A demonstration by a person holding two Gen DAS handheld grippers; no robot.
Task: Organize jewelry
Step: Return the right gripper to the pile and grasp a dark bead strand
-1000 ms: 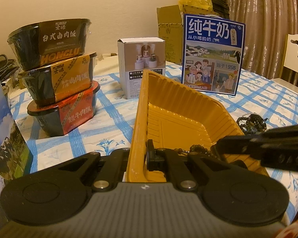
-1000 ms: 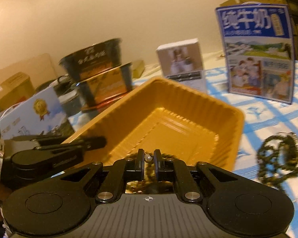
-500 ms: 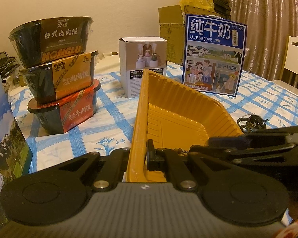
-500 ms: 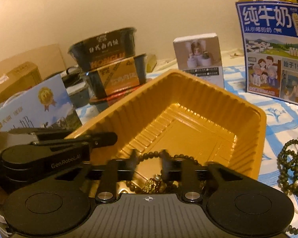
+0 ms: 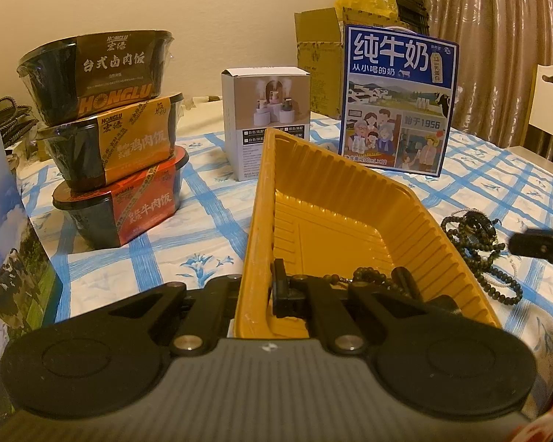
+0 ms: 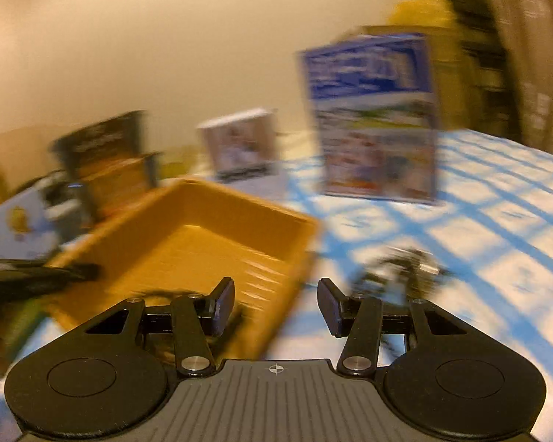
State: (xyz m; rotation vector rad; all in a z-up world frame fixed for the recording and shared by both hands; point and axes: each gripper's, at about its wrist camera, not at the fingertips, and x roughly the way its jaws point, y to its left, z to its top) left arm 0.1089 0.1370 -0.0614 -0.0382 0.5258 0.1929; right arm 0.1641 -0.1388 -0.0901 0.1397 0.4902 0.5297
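Our right gripper (image 6: 275, 307) left the yellow tray (image 5: 350, 199) (jaws wide, empty), while the left gripper (image 5: 272, 291) pinches its wall; a jerk could spill the beads (image 5: 372, 280).

Tray (image 5: 335, 199) sits mid-frame on the worktop (image 5: 217, 250) in the left wrist view, near wall clamped by the left hand-held gripper (image 5: 276, 287). Bead strand (image 5: 372, 280) in the tray's near end. Second bead pile (image 5: 475, 235) on the worktop right of the tray, right hand-held gripper (image 5: 538, 246) at the right edge beside it. Three stacked meal bowls (image 5: 110, 162) left of the tray. Small box (image 5: 265, 114) behind it, milk carton (image 5: 398, 99) behind-right.
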